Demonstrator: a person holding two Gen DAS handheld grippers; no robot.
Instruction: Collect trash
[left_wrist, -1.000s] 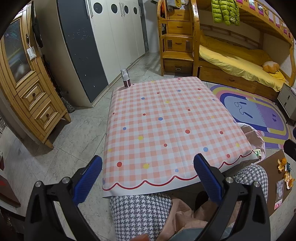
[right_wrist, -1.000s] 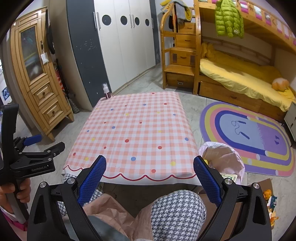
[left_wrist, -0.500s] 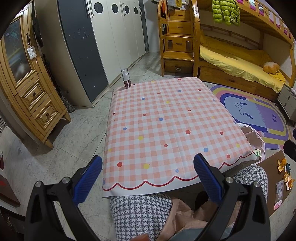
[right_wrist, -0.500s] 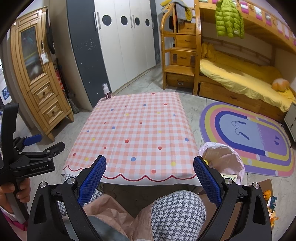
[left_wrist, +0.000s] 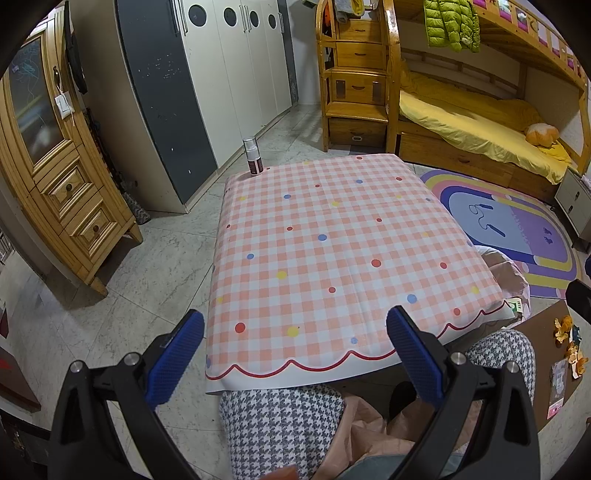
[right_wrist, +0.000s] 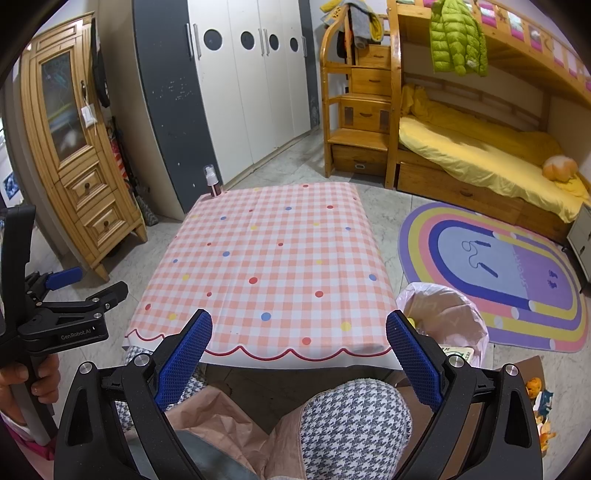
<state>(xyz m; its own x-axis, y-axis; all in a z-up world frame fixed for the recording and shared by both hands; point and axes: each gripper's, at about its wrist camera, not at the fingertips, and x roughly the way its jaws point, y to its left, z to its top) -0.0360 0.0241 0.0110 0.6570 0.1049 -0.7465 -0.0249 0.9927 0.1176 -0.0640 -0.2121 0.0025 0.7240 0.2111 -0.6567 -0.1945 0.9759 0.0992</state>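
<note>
Fingers (left_wrist: 173, 363) of the left gripper (left_wrist: 295, 354) spread wide, blue pads apart, nothing between them. Fingers (right_wrist: 184, 354) of the right gripper (right_wrist: 299, 354) likewise released, gap empty. Both grippers held above the near edge of the table (right_wrist: 273, 258), over the person's knees (right_wrist: 354, 424) in houndstooth fabric.

Table covered by a pink-and-white checked cloth with coloured dots and a red scalloped hem along the near side. Cloth surface bare except for a small spray bottle (left_wrist: 252, 161) standing upright at the far left corner; same bottle in the right wrist view (right_wrist: 211, 181).

Trash bin (right_wrist: 443, 314) lined with a pale pink bag sits on the floor just beside the table's near right corner. Something yellow and a green-and-white packet show inside near its rim. In the left wrist view only part of the bag (left_wrist: 506, 266) shows past the table edge.

Loose scraps (left_wrist: 570, 343), orange, peel-like, lie on a brown cardboard sheet (left_wrist: 546, 332) on the floor at the right, near the bin; cannot tell exactly what they are.

In the right wrist view the left gripper's body appears at the left edge, handle gripped by a hand (right_wrist: 26, 384).

Far side: wardrobe (right_wrist: 236, 92), wooden cabinet (left_wrist: 48, 166), bunk bed (right_wrist: 480, 155) with yellow bedding, green jacket (right_wrist: 456, 40) hung on the rail, rainbow rug (right_wrist: 495, 269).
</note>
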